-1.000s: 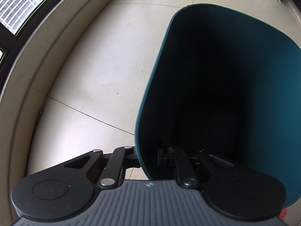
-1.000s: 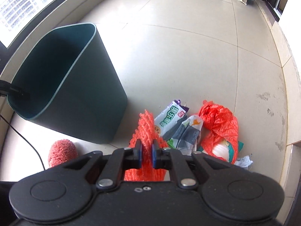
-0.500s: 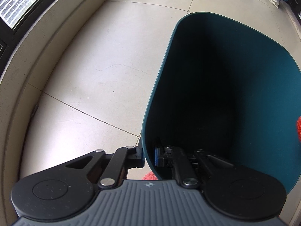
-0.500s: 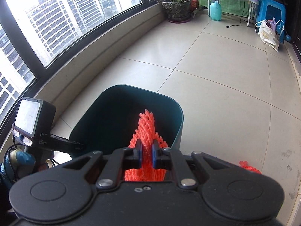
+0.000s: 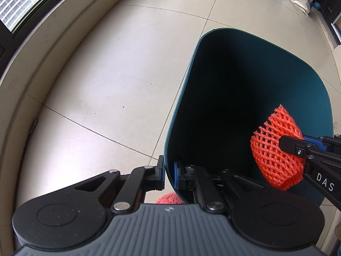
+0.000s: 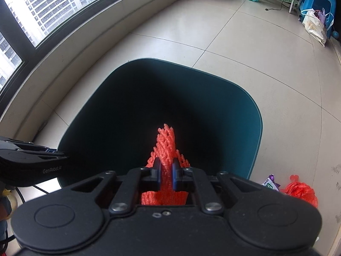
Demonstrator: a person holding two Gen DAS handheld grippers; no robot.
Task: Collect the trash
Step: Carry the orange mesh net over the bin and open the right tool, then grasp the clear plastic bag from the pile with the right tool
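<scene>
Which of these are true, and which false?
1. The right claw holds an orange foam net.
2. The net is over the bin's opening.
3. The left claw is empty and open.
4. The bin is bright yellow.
1. True: the right claw pinches the orange foam net.
2. True: it hangs above the bin, whose inside is dark.
3. False: the left claw is shut on the bin's rim.
4. False: the bin is dark teal.
</scene>
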